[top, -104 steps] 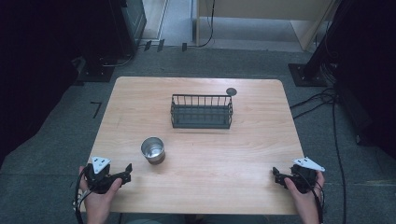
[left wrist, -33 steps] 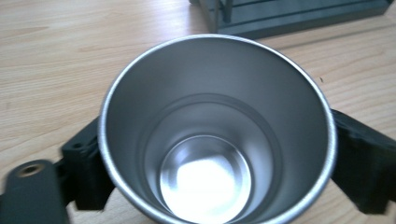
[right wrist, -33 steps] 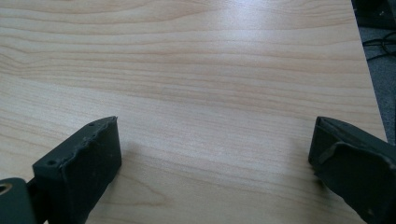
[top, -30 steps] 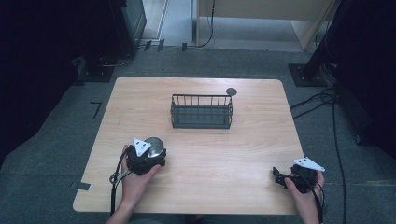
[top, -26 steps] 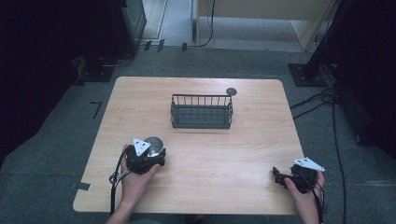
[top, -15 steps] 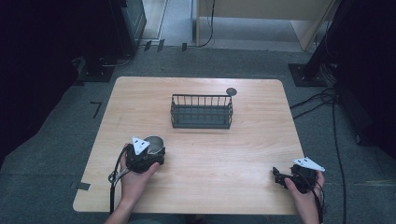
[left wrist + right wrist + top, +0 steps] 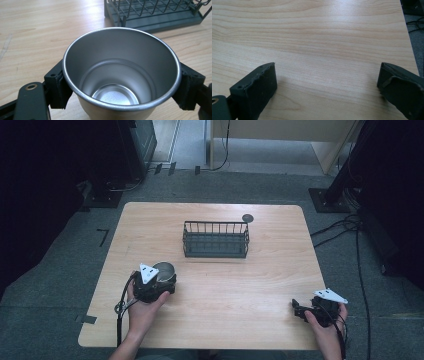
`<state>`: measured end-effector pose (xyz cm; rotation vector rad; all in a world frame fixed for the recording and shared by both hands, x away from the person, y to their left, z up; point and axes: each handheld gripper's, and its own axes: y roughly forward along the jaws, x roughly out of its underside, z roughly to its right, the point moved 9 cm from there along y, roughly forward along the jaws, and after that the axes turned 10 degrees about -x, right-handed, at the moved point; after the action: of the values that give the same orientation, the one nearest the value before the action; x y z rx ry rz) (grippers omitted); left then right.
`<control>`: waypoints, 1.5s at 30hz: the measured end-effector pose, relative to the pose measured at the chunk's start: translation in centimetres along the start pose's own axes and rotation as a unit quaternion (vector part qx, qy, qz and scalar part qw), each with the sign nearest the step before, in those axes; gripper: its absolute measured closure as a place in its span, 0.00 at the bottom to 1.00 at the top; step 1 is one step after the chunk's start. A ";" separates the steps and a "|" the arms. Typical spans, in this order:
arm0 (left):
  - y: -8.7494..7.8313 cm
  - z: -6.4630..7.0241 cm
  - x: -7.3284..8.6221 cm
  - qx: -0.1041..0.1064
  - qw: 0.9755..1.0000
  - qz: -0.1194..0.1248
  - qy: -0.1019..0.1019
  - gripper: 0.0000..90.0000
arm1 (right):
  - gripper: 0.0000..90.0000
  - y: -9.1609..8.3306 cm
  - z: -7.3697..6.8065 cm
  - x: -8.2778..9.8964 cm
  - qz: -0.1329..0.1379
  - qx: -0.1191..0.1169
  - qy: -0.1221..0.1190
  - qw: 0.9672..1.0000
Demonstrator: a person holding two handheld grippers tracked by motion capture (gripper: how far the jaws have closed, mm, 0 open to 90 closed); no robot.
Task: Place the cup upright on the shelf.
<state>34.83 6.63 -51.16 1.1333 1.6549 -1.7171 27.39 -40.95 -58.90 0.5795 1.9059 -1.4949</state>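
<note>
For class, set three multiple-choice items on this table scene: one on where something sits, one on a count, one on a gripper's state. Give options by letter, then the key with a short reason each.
1. Where does the wire rack stand relative to the metal cup?
A. farther from the person, toward the table's middle
B. nearer the person
C. under the cup

2. How many cups are on the table?
A. three
B. one
C. two

3. What is the left gripper doing?
A. lying open, far from the cup
B. holding the rack
C. closed on the cup's sides

Key: 1 A, the high view shows the rack beyond the cup. 2 B, one steel cup appears. 3 C, the left gripper view shows both pads pressing the cup wall.
</note>
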 end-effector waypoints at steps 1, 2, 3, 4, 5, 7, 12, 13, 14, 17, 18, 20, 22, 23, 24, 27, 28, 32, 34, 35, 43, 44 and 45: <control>0.0 0.0 -0.2 0.000 1.000 0.001 0.001 0.21 | 0.02 0.0 0.0 0.0 0.000 0.000 0.000 1.000; -0.1 0.1 -0.3 0.001 1.000 0.001 0.002 0.21 | 0.02 0.0 0.0 0.0 0.000 0.000 0.001 1.000; 0.0 0.1 -0.5 0.001 1.000 0.003 0.002 0.21 | 0.02 0.0 0.0 0.0 0.000 0.000 0.000 1.000; -0.1 0.2 -0.7 0.002 1.000 0.004 0.003 0.21 | 0.02 0.0 0.0 0.0 0.000 0.000 0.000 1.000; 0.0 0.3 -1.0 0.004 1.000 0.006 0.004 0.21 | 0.02 0.0 0.0 0.0 0.000 0.000 0.000 1.000; 0.0 0.5 -1.4 0.007 1.000 0.007 0.007 0.21 | 0.02 0.0 0.0 0.0 0.000 0.000 0.000 1.000; 0.0 0.8 -2.1 0.011 1.000 0.011 0.008 0.21 | 0.02 0.0 0.0 0.0 0.000 0.000 0.000 1.000; 0.0 0.9 -2.3 0.012 1.000 0.012 0.008 0.21 | 0.02 0.0 0.0 0.0 0.000 0.000 0.000 1.000; 0.1 0.9 -2.5 0.014 1.000 0.012 0.009 0.21 | 0.02 0.0 0.0 0.0 0.000 0.000 0.000 1.000; 0.2 1.2 -3.2 0.017 1.000 0.016 0.009 0.21 | 0.02 0.0 0.0 0.0 0.000 0.000 0.000 1.000; 0.3 1.3 -3.4 0.017 1.000 0.016 0.009 0.21 | 0.02 0.0 0.0 0.0 0.000 0.000 0.000 1.000; 0.4 1.5 -3.9 0.019 1.000 0.018 0.008 0.21 | 0.02 0.0 0.0 0.0 0.000 0.000 0.000 1.000; 0.5 1.8 -4.7 0.025 0.999 0.020 0.009 0.21 | 0.02 0.0 0.0 0.0 0.000 0.000 0.000 1.000; 0.5 1.8 -4.7 0.025 0.999 0.020 0.009 0.21 | 0.02 0.0 0.0 0.0 0.000 0.000 0.000 1.000; 0.5 2.0 -4.9 0.027 0.999 0.021 0.009 0.21 | 0.02 0.0 0.0 0.0 0.000 0.000 0.000 1.000; 0.7 2.2 -5.5 0.030 0.999 0.021 0.010 0.21 | 0.02 0.0 0.0 0.0 0.000 0.000 0.000 1.000; 0.8 2.3 -5.7 0.030 0.999 0.020 0.010 0.21 | 0.02 0.0 0.0 0.0 0.000 0.000 0.000 1.000; 1.1 2.5 -6.4 0.032 0.999 0.022 0.013 0.21 | 0.02 0.0 0.0 0.0 0.000 0.000 0.000 1.000; 1.1 2.7 -6.8 0.034 0.999 0.022 0.014 0.21 | 0.02 0.0 0.0 0.0 0.000 0.000 0.000 1.000; 1.2 2.7 -7.0 0.035 0.999 0.023 0.015 0.21 | 0.02 0.0 0.0 0.0 0.000 0.000 0.000 1.000; 1.5 3.1 -8.7 0.040 0.999 0.029 0.012 0.21 | 0.02 0.0 0.0 0.0 0.000 0.000 0.000 1.000; 1.6 3.2 -9.1 0.041 0.999 0.029 0.013 0.21 | 0.02 0.0 0.0 0.0 0.000 0.000 0.001 1.000; 1.6 3.2 -9.1 0.041 0.999 0.029 0.013 0.21 | 0.02 0.0 0.0 0.0 0.000 0.000 0.001 1.000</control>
<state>40.21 1.53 -44.79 1.2342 1.5641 -1.7543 27.39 -40.94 -58.90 0.5806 1.9067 -1.4943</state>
